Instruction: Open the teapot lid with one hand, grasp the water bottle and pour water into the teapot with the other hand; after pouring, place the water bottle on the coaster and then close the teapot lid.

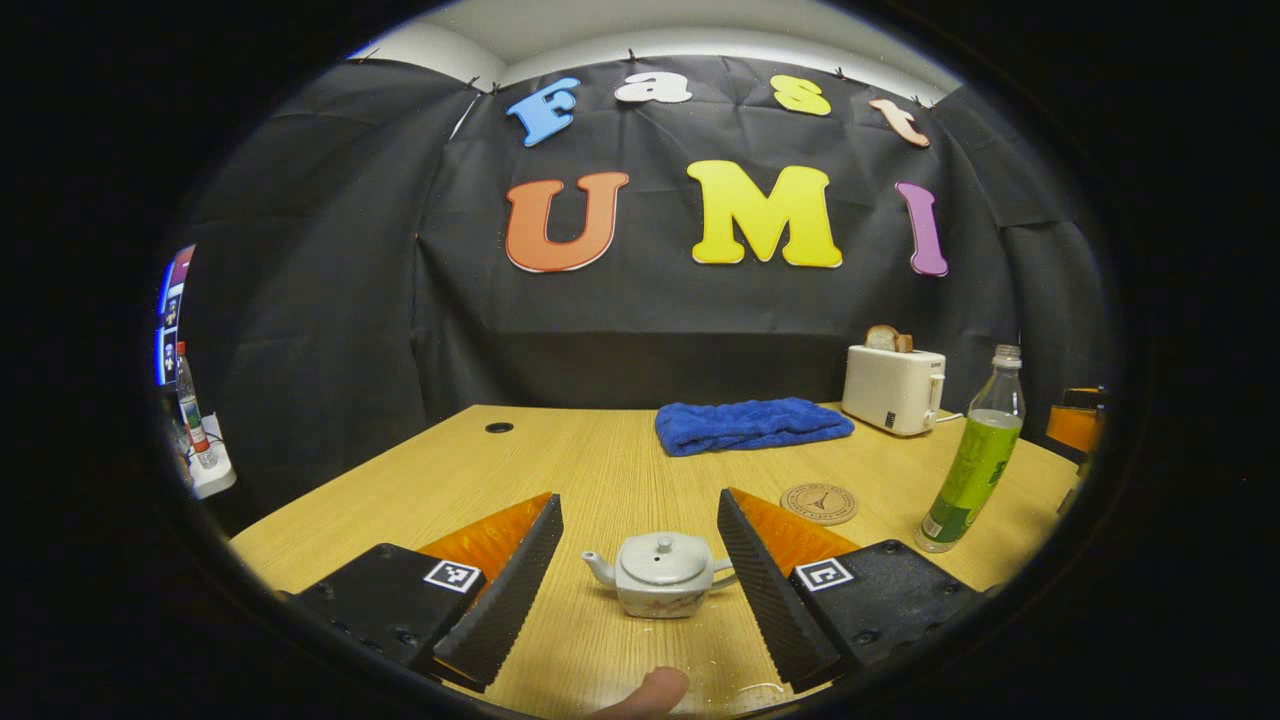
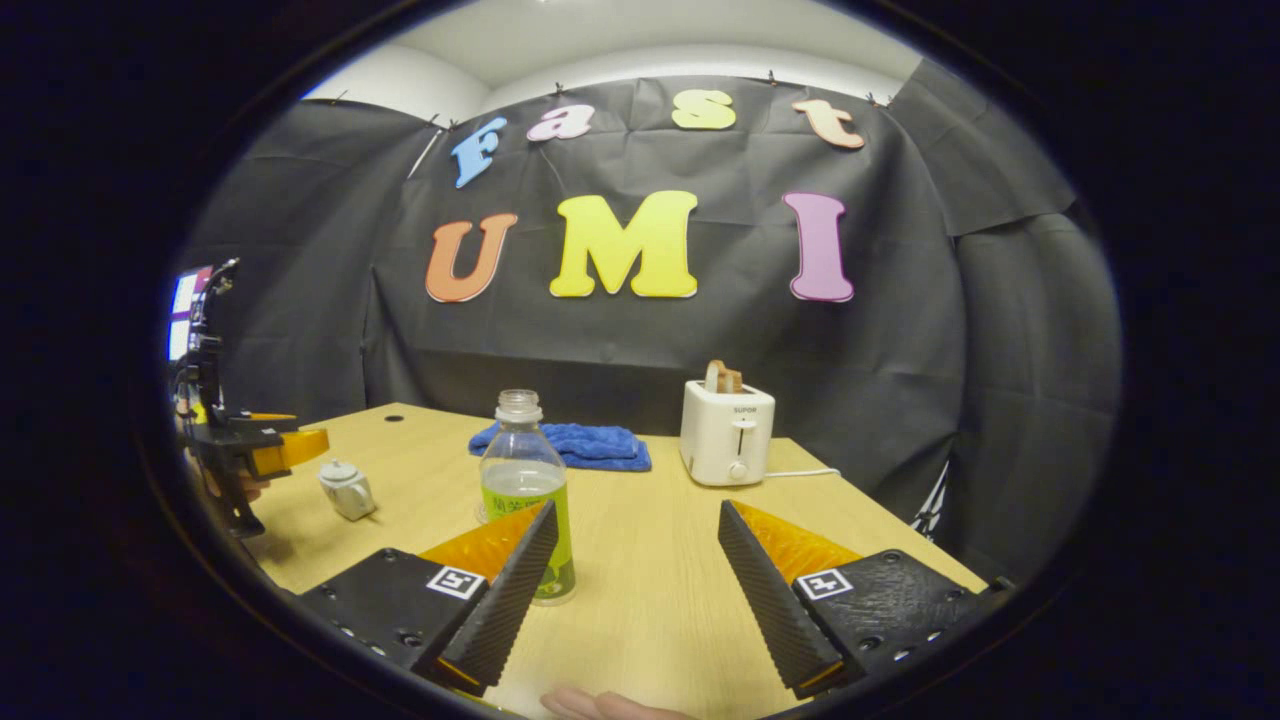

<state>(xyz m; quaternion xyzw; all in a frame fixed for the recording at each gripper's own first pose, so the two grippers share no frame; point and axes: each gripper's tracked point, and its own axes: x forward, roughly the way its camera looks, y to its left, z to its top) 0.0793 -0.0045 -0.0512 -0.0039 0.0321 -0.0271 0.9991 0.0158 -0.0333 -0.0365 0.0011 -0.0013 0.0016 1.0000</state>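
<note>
1. Left gripper view puts the teapot (image 1: 660, 573) straight ahead of you on the wooden table (image 1: 600, 470), between the spread fingers of your left gripper (image 1: 640, 560), which grip nothing. It looks like glazed ceramic: stiff, slick and breakable. The lid (image 1: 662, 556) is seated, so take it by its small knob (image 1: 662, 541), pinching lightly and lifting straight up so the pot does not skid.
2. The water bottle (image 2: 524, 480) stands upright, uncapped, just left of centre ahead of your right gripper (image 2: 638, 560), whose fingers are also wide apart and empty. Thin clear plastic, partly full, it will likely dent under a hard squeeze and slosh from the open neck. Grip the labelled body at mid-height, firmly but gently.
3. The round coaster (image 1: 818, 502) lies between teapot and bottle, bare for the set-down.
4. Farther back sit a folded blue towel (image 1: 750, 424) and a white toaster (image 1: 893, 389) holding bread, well clear of your work.
</note>
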